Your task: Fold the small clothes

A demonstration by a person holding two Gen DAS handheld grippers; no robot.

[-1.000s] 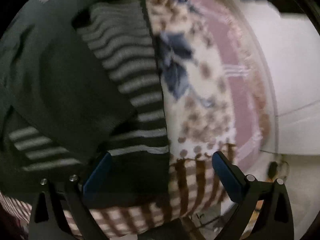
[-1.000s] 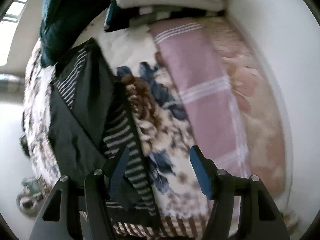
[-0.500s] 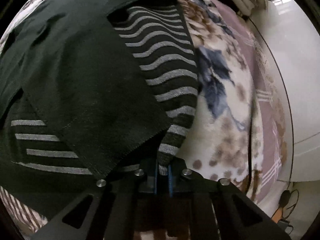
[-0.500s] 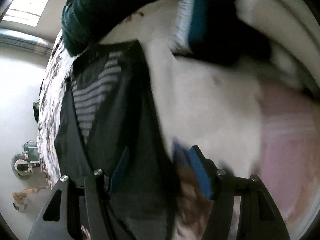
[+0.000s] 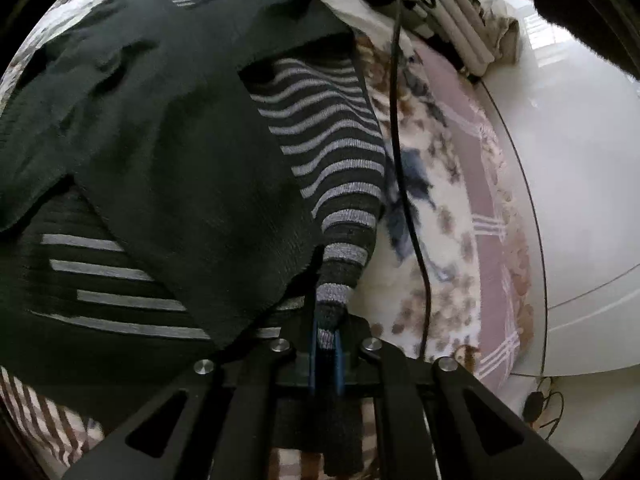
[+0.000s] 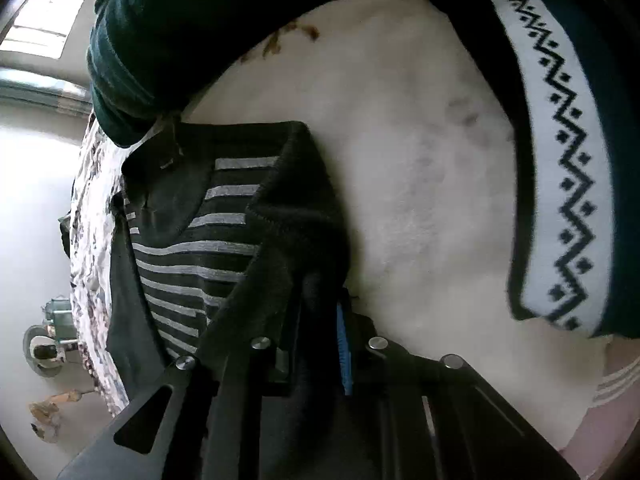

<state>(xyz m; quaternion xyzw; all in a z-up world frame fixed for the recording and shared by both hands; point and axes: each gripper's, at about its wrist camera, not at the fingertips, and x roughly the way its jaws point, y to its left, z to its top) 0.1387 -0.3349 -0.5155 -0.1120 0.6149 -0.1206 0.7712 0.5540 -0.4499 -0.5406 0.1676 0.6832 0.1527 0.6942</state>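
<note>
A black sweater with grey stripes [image 5: 160,168] lies spread on a floral blanket [image 5: 432,240]. My left gripper [image 5: 326,340] is shut on the end of its striped sleeve [image 5: 344,216], which rises in a taut strip into the blue pads. In the right wrist view the same sweater [image 6: 192,248] shows its plain dark edge [image 6: 296,216] bunched up between my right gripper's [image 6: 320,320] jaws, which are closing on it. One blue pad [image 6: 344,344] presses the fold; the fabric hides the other finger.
A black cable [image 5: 400,140] hangs across the blanket beside the sleeve. Folded pale linens [image 5: 464,36] are stacked at the bed's far end. A dark green garment [image 6: 160,28] and a navy-and-white zigzag knit [image 6: 568,200] lie close around the right gripper. A pink plaid cover [image 5: 496,240] borders the white wall.
My left gripper went from open to shut on the sleeve end and drew it up. My right gripper swept across the bed to the sweater's dark edge and narrowed onto it.
</note>
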